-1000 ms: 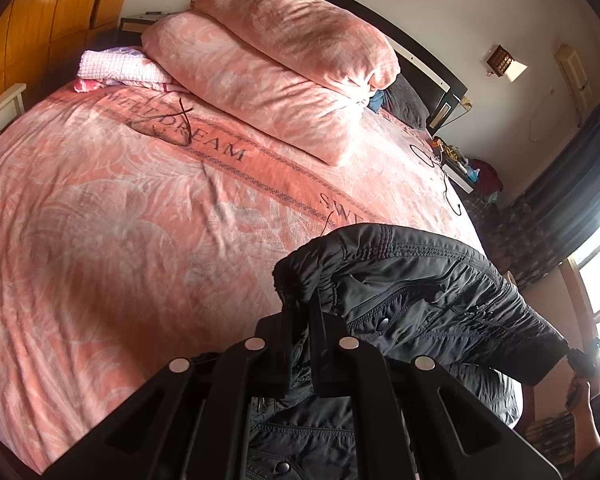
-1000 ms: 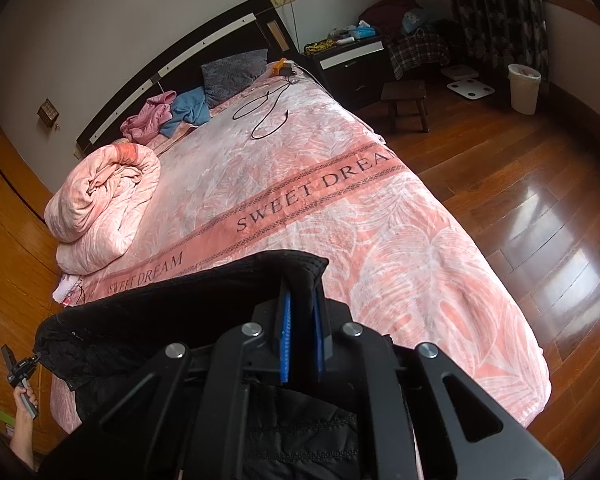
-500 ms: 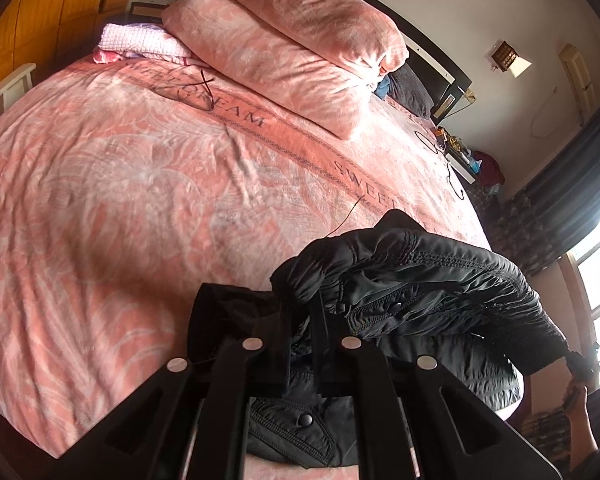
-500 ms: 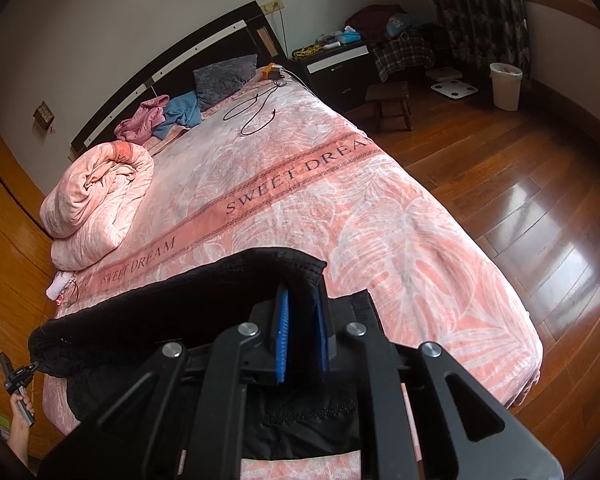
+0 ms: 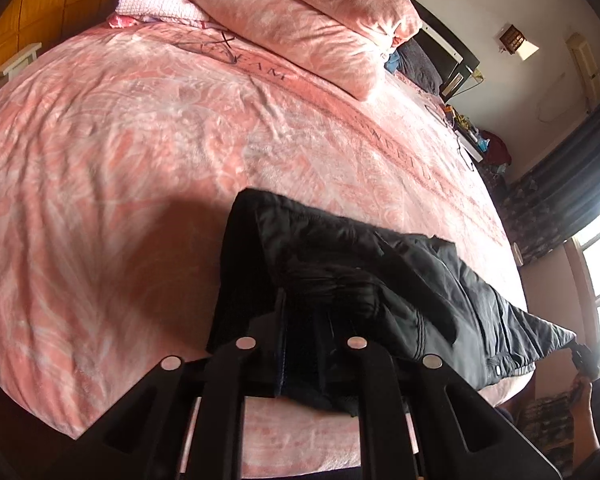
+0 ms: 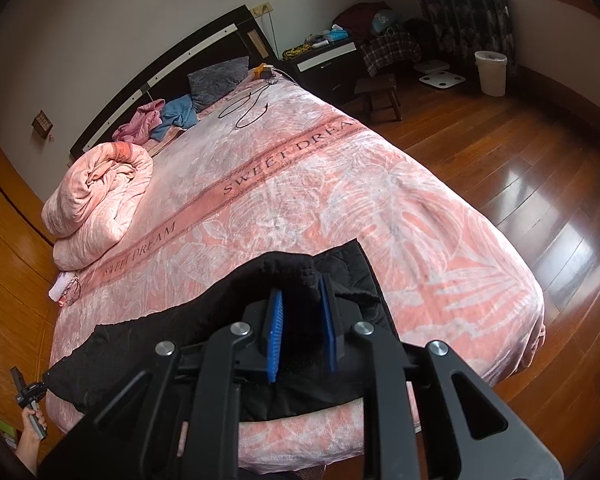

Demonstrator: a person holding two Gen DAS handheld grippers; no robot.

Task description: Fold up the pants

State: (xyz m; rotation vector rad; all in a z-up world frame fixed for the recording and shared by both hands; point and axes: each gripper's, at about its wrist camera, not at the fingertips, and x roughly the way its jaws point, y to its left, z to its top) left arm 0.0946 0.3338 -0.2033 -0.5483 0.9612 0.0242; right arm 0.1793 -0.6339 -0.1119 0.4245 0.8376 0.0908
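Right wrist view: right gripper (image 6: 299, 322) spread, fabric slack between pads; left gripper (image 5: 318, 344) also parted over black pants (image 5: 380, 280), folded at bed (image 5: 120, 160) near edge. Fold laid down; next, back off, regrip for another fold.

One pair of black pants (image 5: 380, 264) lies on one bed (image 6: 340, 184), alongside one folded pink quilt (image 6: 100, 196), one grey pillow (image 6: 216, 80), one black cable (image 6: 248, 108); on the floor, one white bin (image 6: 491, 73), one stool (image 6: 380, 94).
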